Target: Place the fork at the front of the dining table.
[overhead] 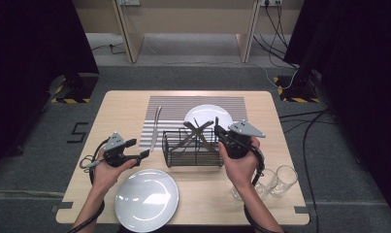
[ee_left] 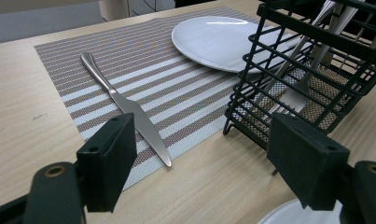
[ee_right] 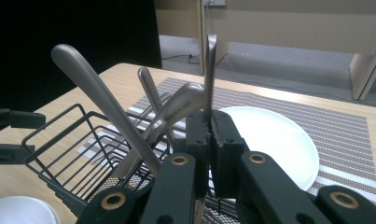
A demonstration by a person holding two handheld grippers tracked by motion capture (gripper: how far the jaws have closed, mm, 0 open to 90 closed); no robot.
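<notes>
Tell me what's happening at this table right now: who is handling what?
A person is working at a table with a two-jaw gripper in each hand. The right gripper is shut on the handle of a piece of cutlery, holding it upright over the black wire basket, which holds more cutlery. The left gripper is open and holds nothing. A knife lies on the striped placemat beside a white plate. A second plate and two glasses sit nearer the person.

Even overhead light, glare on the near plate (overhead: pixel 146 199), dark margins, soft blurry close-ups.
</notes>
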